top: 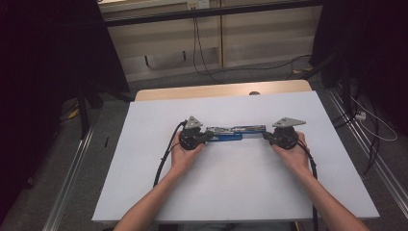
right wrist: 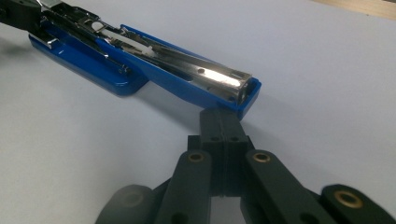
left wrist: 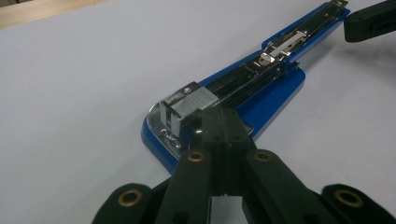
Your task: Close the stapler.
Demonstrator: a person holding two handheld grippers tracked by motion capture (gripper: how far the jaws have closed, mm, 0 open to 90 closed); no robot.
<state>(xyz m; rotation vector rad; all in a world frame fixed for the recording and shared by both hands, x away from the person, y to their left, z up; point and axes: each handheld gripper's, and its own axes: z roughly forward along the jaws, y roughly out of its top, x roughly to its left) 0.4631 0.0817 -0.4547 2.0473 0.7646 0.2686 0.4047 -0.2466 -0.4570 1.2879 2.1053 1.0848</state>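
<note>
A blue stapler (top: 230, 133), swung open flat, lies across the middle of a white table (top: 144, 192), its long axis running left to right. The person's left gripper (top: 208, 137) meets the stapler's left end, and the right gripper (top: 265, 136) meets its right end. In the left gripper view, the left gripper (left wrist: 223, 122) has its jaws pressed together, the tips resting against the stapler (left wrist: 261, 86) at the base end where a block of staples (left wrist: 189, 106) sits. In the right gripper view, the right gripper (right wrist: 223, 122) also has its jaws together, the tips touching the blue end of the stapler (right wrist: 154, 70) beside the open metal channel. Bare white surface spreads on every side of the stapler, with the near edge, the far edge and both side edges well apart from it. A strip of wood (top: 216, 90) shows along the table's far edge. Cables (top: 166, 154) trail from the grippers back toward the near edge.
</note>
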